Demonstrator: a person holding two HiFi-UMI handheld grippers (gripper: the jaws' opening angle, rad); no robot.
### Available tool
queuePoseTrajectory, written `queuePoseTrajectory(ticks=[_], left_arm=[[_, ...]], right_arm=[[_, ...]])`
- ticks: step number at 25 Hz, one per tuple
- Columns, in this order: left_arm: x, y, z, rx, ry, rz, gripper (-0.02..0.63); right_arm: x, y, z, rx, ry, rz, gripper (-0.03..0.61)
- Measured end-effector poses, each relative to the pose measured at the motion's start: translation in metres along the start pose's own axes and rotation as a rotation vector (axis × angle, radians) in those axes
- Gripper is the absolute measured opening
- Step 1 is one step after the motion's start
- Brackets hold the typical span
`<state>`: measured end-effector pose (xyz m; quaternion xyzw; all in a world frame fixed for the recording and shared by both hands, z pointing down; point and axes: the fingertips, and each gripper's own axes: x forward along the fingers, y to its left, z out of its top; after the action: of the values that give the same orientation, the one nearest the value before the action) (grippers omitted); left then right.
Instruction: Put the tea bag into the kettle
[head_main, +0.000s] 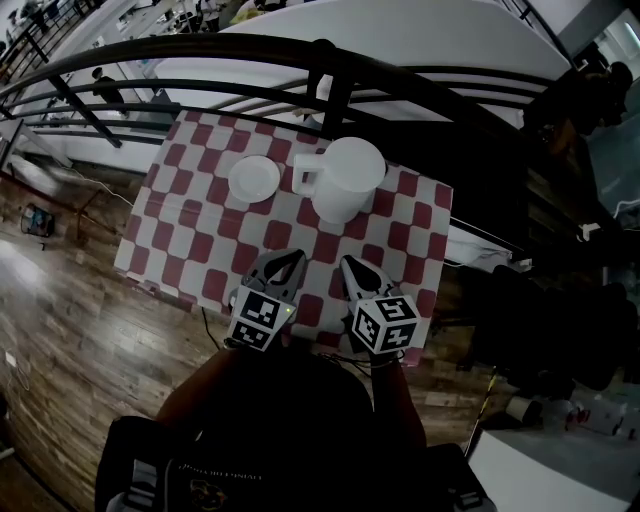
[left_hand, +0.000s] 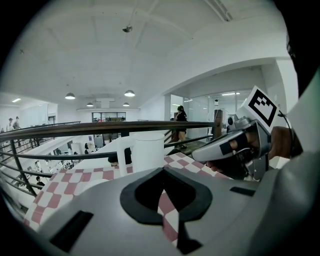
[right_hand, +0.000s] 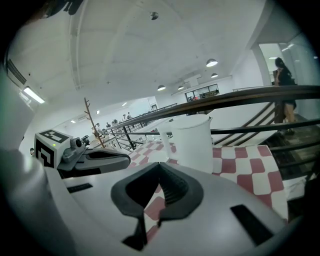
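White plastic kettle (head_main: 345, 190) with side handle: upright, near far edge of red-and-white checked bench (head_main: 185, 245). Round white dish (head_main: 254, 180): just beside kettle, on its left. Left gripper (head_main: 296, 256) and right gripper (head_main: 348, 263): side by side above near edge, well short of kettle. Fingers of both pressed together, nothing between.
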<state>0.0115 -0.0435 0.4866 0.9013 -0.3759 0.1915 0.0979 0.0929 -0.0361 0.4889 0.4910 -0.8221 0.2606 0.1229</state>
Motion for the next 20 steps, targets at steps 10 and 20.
queuePoseTrajectory(ticks=[10,20], left_arm=[[-0.006,0.003,-0.018,-0.082,0.031,-0.014,0.003],[-0.020,-0.004,-0.044,-0.090,0.133,-0.022,0.005]], right_arm=[[0.003,0.011,-0.009,-0.005,0.012,0.024,0.011],[-0.010,0.024,-0.015,0.009,-0.024,0.058,0.011]])
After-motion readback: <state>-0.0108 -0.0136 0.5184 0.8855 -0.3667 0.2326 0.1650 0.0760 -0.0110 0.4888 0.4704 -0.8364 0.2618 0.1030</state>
